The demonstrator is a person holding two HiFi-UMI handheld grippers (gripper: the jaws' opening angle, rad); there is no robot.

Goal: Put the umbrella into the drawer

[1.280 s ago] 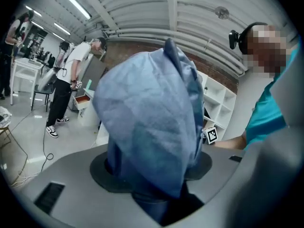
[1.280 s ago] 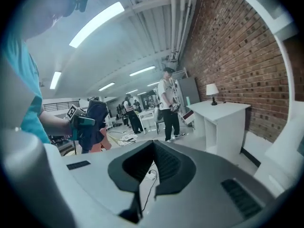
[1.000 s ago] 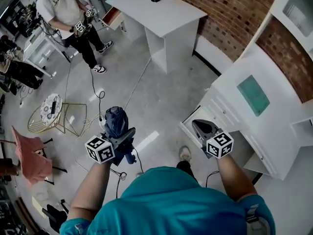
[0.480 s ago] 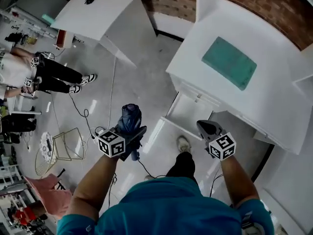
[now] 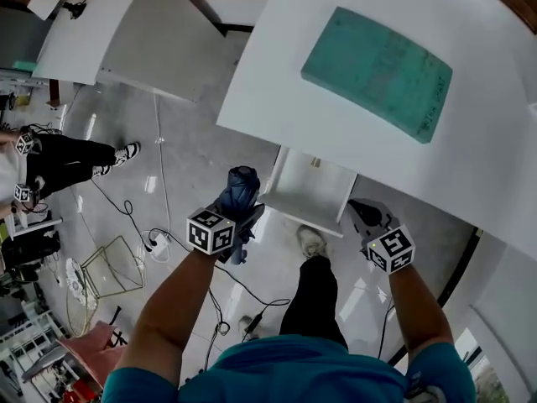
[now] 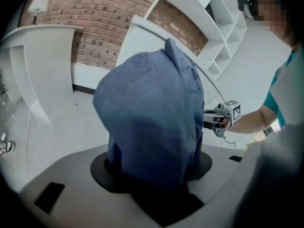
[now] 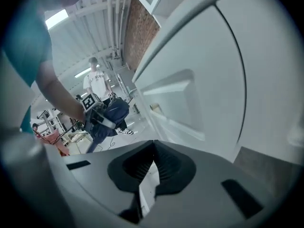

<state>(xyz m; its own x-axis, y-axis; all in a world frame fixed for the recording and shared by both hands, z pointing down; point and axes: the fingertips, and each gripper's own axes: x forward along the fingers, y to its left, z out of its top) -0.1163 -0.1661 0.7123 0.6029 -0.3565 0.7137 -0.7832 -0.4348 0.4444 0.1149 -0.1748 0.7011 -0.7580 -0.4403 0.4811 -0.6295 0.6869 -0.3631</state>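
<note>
A folded blue umbrella (image 5: pixel 239 190) sticks out ahead of my left gripper (image 5: pixel 238 213), which is shut on it. In the left gripper view the umbrella (image 6: pixel 152 118) fills the middle and hides the jaws. The white drawer (image 5: pixel 304 201) stands pulled open from the white cabinet (image 5: pixel 277 91), just to the right of the umbrella's tip. My right gripper (image 5: pixel 362 211) hovers at the drawer's right corner. Its jaws (image 7: pixel 153 156) are shut, with nothing between them. The right gripper view also shows the umbrella (image 7: pixel 113 114) at the left and the drawer (image 7: pixel 173 106) ahead.
A teal pad (image 5: pixel 379 67) lies on the cabinet top. A white desk (image 5: pixel 126 32) stands at the upper left. Cables (image 5: pixel 159 240) run across the grey floor, near a wire stool (image 5: pixel 109 267). Another person (image 5: pixel 63 159) stands at the far left. My own shoe (image 5: pixel 312 242) is below the drawer.
Both grippers have dropped and come up to the cabinet. The open drawer, earlier off to the right, now sits between them, and the umbrella is still held.
</note>
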